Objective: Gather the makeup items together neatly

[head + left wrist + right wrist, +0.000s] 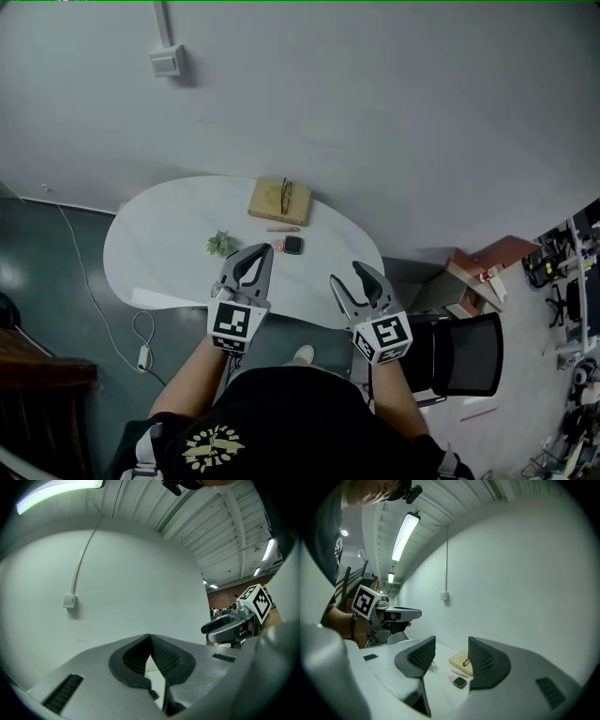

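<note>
While right tongs (347, 272) gape empty, glasses (286, 195) rest on book (266, 202), compact (293, 245) nearby.

I can read no words or numbers anywhere. The marker cube (234, 322) on my left hand-held gripper (265, 249) and the marker cube (382, 335) on my right hand-held gripper (351, 273) carry only black-and-white square patterns, no letters. The pale emblem (212, 445) on my dark shirt (300, 412) is too small to make out.
</note>
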Available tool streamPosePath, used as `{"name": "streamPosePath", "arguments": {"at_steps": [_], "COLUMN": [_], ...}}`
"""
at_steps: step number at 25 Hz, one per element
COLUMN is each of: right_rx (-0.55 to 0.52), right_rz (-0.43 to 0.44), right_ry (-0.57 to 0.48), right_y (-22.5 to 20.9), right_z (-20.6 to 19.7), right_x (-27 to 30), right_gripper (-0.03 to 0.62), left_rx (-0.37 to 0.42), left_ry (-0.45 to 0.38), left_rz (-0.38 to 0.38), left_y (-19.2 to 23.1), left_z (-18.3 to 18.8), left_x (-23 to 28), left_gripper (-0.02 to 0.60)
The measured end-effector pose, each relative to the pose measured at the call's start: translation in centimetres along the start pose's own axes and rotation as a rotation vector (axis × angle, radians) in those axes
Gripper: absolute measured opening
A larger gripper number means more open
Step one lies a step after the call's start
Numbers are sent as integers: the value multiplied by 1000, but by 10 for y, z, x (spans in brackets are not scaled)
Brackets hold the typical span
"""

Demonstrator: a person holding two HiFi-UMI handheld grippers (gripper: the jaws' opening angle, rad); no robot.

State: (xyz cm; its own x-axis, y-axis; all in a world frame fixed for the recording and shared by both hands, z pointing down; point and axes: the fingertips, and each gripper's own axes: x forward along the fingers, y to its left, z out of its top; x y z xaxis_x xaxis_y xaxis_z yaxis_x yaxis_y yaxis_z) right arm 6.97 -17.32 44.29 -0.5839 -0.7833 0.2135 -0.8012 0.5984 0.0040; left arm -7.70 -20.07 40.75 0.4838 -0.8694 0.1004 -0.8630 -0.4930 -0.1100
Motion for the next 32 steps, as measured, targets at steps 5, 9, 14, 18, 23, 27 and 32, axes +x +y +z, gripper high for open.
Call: {"name": "streamPosePath", "arguments": {"at_steps": [5,9,14,18,23,27,32], "right_rx": [-3,-8,-6,-3,-6,-14,-19], "right_rz": [29,51,79,99,132,182,217], "right_ry": [16,34,34,43,41,51,101], "right_y": [-30,-50,-68,-79,-87,-87,-96], "right_z": [-3,-7,-13,-22,-27,-32,-52], "right_x": [19,32,43,47,51,54,60], "right_gripper": [233,233,233,235,235,235,239], "left_rx": [-11,-10,-8,-16,-9,-11,-24], "left_ry": [-5,-3,-24,-9,-18,-26,-23], "left_rz": [40,66,78,92,111,133,181], "left_y": [7,11,8,9,7,6,10], "left_z": [5,9,21,17,23,25,23], "left_x": [25,46,68,78,86,89,91], "left_gripper": [12,12,12,12,12,12,12]}}
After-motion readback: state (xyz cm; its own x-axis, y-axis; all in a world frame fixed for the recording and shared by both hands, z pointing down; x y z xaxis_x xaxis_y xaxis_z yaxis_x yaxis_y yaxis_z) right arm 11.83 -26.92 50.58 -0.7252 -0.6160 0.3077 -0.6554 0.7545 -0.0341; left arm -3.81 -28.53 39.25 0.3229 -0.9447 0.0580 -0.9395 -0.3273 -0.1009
